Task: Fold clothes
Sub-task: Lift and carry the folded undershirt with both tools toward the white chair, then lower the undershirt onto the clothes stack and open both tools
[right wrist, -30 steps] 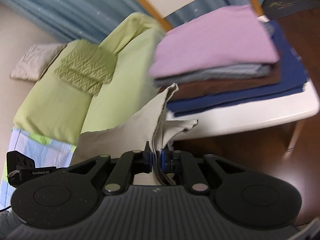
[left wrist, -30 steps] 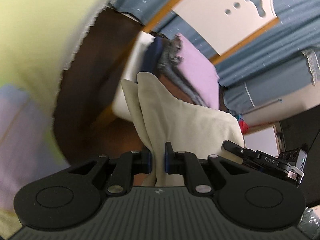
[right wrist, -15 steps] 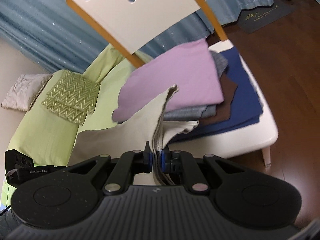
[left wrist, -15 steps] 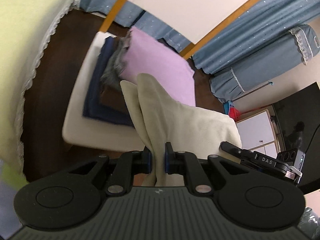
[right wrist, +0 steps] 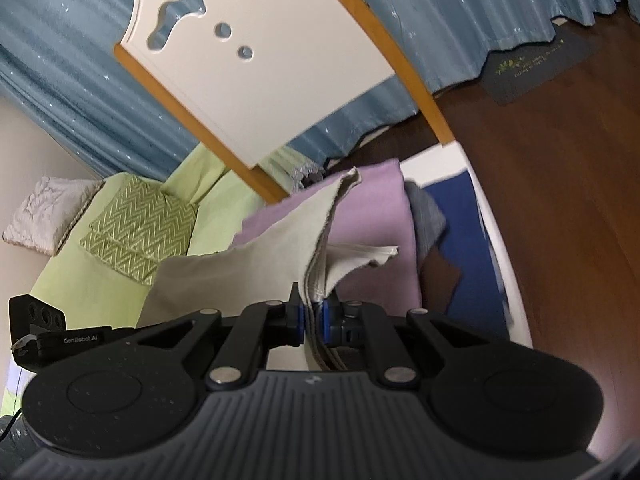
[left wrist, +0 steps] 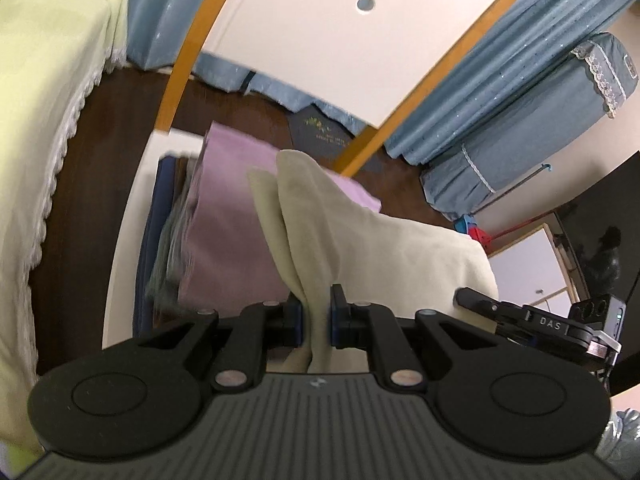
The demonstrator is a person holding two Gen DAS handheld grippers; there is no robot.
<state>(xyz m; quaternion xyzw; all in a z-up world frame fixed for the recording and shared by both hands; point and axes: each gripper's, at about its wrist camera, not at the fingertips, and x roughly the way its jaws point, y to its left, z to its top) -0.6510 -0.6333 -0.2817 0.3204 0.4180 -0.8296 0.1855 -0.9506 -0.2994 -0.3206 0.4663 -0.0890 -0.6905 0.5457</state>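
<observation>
A folded beige garment (left wrist: 360,240) hangs between my two grippers; it also shows in the right wrist view (right wrist: 256,264). My left gripper (left wrist: 316,316) is shut on one end of it. My right gripper (right wrist: 314,314) is shut on the other end, several layers thick. We hold it just above a stack of folded clothes on a white chair seat (left wrist: 128,216). The stack's top piece is a lilac garment (left wrist: 232,208), seen too in the right wrist view (right wrist: 372,216), over grey, brown and navy pieces (right wrist: 460,240).
The chair's white backrest (right wrist: 260,60) with orange rails stands behind the stack. A bed with light green sheet (left wrist: 36,80) lies to the left, with a chevron-patterned pillow (right wrist: 140,228). Blue curtains (right wrist: 460,12) and dark wooden floor (right wrist: 560,160) surround the chair.
Both grippers have carried the beige garment from beside the bed to over the chair. The stack and the backrest have grown closer and more central in both views.
</observation>
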